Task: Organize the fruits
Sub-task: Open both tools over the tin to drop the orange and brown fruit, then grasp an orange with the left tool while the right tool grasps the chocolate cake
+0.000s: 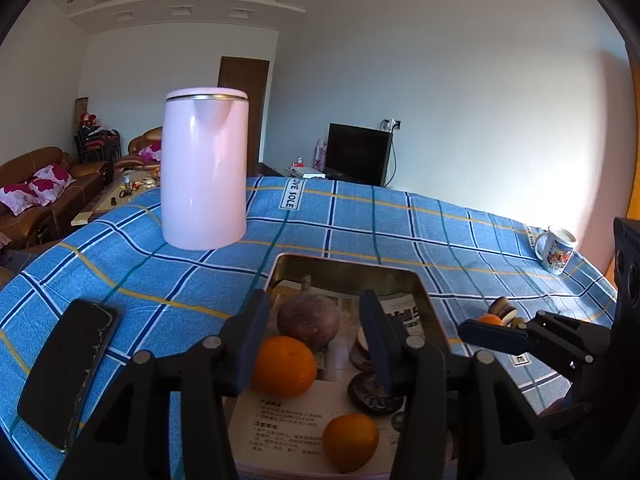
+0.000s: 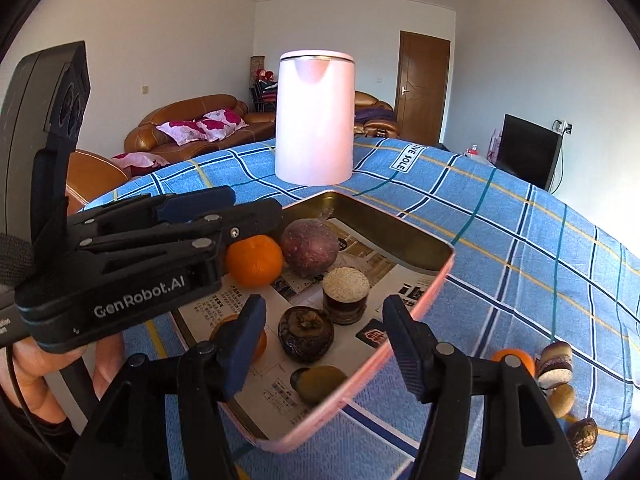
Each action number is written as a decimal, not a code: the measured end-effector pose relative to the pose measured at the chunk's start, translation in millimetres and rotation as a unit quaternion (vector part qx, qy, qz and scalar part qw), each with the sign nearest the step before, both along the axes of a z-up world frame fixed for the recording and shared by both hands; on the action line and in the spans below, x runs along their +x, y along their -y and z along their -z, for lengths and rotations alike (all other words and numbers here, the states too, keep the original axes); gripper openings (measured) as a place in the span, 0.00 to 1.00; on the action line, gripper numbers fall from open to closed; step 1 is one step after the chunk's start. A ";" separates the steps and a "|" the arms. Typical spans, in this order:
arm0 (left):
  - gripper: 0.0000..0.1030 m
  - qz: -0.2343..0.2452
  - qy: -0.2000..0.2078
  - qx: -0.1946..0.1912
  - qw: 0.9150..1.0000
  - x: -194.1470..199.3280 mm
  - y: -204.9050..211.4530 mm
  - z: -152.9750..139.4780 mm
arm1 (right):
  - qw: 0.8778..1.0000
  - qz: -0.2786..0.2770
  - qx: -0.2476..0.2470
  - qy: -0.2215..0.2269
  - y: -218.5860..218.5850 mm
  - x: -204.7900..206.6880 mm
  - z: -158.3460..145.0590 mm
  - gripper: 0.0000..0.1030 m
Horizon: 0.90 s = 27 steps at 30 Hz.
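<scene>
A pink-rimmed metal tray (image 2: pixel 436 276) lined with printed paper holds an orange (image 2: pixel 254 261), a purple passion fruit (image 2: pixel 309 253), a second orange (image 1: pixel 350 442), dark round fruits (image 2: pixel 306 334) and a stacked dark piece (image 2: pixel 346 290). My left gripper (image 1: pixel 314 340) is open over the tray, its fingers either side of the orange (image 1: pixel 283 366) and passion fruit (image 1: pixel 309 320). It also shows in the right wrist view (image 2: pixel 240 210). My right gripper (image 2: pixel 324 344) is open and empty over the tray's near corner. More fruits (image 2: pixel 554 366) lie on the cloth at the right.
A tall pink kettle (image 1: pixel 204 168) stands behind the tray on the blue checked tablecloth (image 1: pixel 360 216). A black phone (image 1: pixel 68 368) lies at the left. A printed mug (image 1: pixel 556 249) stands at the far right edge. Sofas and a TV are beyond the table.
</scene>
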<state>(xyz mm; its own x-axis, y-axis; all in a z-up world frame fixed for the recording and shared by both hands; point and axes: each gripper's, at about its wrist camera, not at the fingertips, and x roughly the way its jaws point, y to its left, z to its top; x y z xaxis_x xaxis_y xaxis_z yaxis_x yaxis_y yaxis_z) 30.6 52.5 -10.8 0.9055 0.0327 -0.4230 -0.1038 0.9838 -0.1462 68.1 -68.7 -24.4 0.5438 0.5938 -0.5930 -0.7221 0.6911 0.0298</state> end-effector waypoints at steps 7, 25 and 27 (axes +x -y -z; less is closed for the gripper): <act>0.56 0.065 0.012 0.018 0.998 3.1 53.7 -16.2 | 0.995 0.101 0.013 0.003 104.1 7.2 -3.7 0.61; 0.56 0.182 -0.111 0.057 0.975 75.5 169.6 16.5 | 0.968 0.214 -0.010 -0.129 205.6 58.3 33.1 0.60; 0.56 0.187 -0.130 0.056 0.972 81.9 173.2 22.3 | 0.968 0.206 -0.009 -0.143 205.4 61.0 36.3 0.54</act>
